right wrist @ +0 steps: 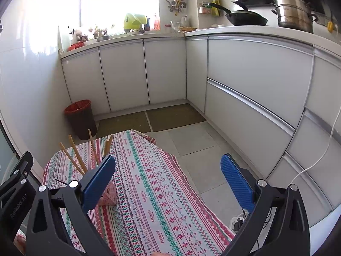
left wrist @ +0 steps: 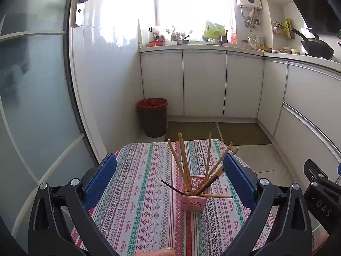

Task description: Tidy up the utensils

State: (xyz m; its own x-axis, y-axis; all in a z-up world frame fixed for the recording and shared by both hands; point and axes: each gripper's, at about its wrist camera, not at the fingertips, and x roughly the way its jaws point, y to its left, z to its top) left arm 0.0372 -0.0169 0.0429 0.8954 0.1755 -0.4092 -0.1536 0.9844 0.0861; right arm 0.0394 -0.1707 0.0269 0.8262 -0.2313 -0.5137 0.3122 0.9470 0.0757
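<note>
I have both grippers spread wide and empty, the left gripper (left wrist: 170, 170) framing the pink holder (left wrist: 193, 200) dead ahead between its pads, the right gripper (right wrist: 168, 177) with that holder just beside its left finger. I judge the sorting nearly done, so I would close in slowly from above to avoid tipping the light basket. I count about six wooden chopsticks (left wrist: 185, 164) and one dark chopstick (left wrist: 173, 188) in it, on the patterned tablecloth (left wrist: 136, 192).
</note>
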